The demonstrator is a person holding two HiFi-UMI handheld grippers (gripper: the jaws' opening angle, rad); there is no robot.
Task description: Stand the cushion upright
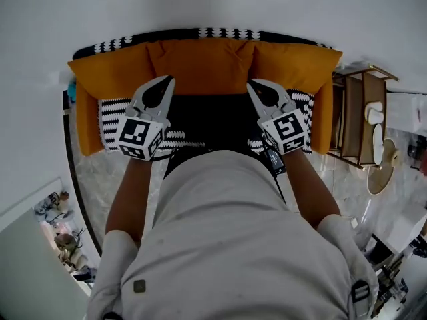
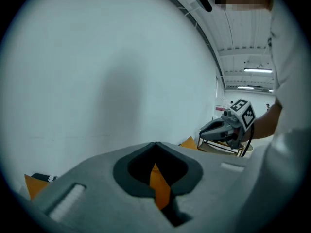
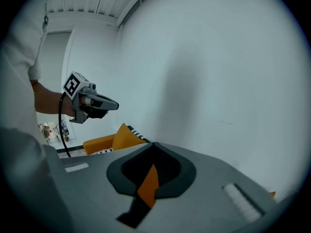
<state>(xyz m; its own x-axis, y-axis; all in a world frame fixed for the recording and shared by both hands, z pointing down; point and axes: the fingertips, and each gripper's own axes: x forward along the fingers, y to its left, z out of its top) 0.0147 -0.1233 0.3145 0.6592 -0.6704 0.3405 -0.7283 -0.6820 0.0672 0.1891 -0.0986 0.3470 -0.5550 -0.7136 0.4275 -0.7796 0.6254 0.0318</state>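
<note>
item: cushion [image 1: 200,65], orange, square-edged. it sits at the middle of the sofa [image 1: 87,85], against the sofa's back, between two more orange back cushions that flank it. its upper edge lies just below the sofa's top rail; its near edge meets the dark seat.

item: left gripper [image 1: 167,80], at the cushion's left near corner. jaws closed on a fold of the cushion's orange fabric, which shows as a strip [image 2: 158,186] pinched in the slot in the left gripper view.

item: right gripper [image 1: 252,84], at the cushion's right near corner. jaws closed on the cushion likewise, with an orange wedge [image 3: 148,183] between them in the right gripper view. both grippers stand level with each other, well apart, one at each side of the cushion's width.

item: black-and-white throw [image 1: 110,115], patterned, draped over the sofa's top rail and down both sides of the seat.

item: wall [image 1: 200,5], plain and pale, directly behind the sofa's back; little room there.

item: wooden rack [image 1: 360,112], just beside the sofa's right end, carrying pale dishes.

item: floor [image 1: 93,179], marbled, open off the sofa's left front corner.

open room: the dark seat of the sofa between the two grippers is bare in front of the cushion. the person's body fills the space before the sofa's front edge.
</note>
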